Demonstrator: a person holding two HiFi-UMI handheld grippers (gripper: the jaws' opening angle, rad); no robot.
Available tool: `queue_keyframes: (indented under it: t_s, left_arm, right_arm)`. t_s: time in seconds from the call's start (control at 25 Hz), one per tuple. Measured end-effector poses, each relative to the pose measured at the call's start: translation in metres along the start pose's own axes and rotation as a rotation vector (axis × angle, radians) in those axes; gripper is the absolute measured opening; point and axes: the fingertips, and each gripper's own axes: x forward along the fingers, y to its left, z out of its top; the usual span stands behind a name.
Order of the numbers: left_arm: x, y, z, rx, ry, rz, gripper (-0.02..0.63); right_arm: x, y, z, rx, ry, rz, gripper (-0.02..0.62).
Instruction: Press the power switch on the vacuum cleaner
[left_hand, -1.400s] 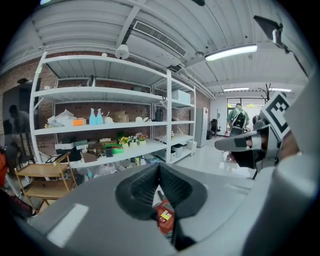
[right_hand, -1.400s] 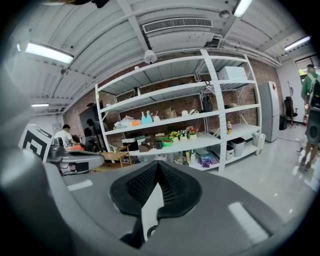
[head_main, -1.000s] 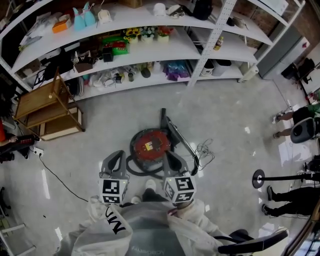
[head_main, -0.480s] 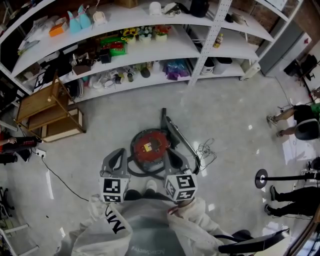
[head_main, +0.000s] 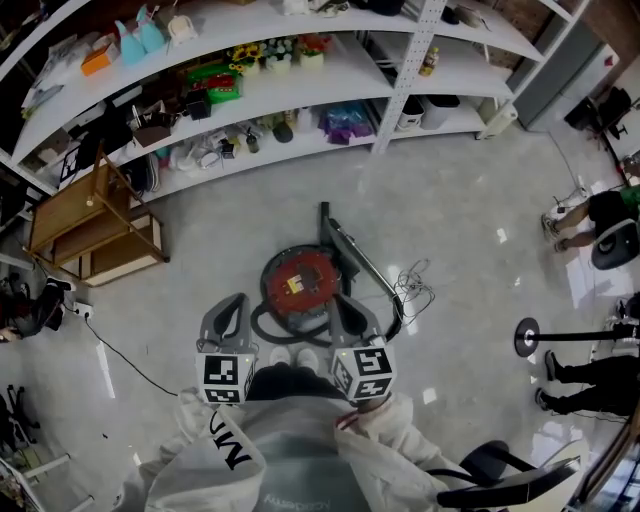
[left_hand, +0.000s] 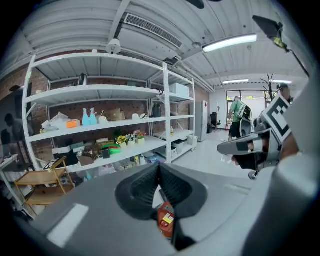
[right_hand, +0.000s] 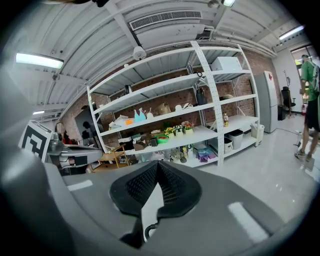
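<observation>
We stand at the vacuum cleaner (head_main: 300, 283)
Left gripper (head_main: 236, 303) and right gripper (head_main: 343, 306) — both pinched closed, holding nothing.

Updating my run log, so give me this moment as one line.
phase: pre-press | left hand-held gripper: shut, empty | right hand-held gripper: shut, empty | vacuum: on floor, untouched

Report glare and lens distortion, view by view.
Head view: bright glints on the glossy floor, shelves bow. Left gripper view: strong fisheye, black corners, ceiling lamp blown out. Right gripper view: same fisheye, shelf uprights curve.
</observation>
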Motion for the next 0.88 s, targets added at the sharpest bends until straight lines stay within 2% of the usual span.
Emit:
queue_keyframes:
  t_s: [0.48, 0.88]
  left_arm:
    - [0.023, 0.017, -0.034, -0.024, 0.061, -0.046, 0.000]
    - [0.054, 0.012, -0.068, 0.014, 0.107, -0.116, 0.000]
  right_arm:
    - [0.004, 0.002, -0.024, -0.001, 0.069, -0.065, 0.002]
    - [0.011, -0.013, -0.059, 0.041, 0.107, -0.123, 0.002]
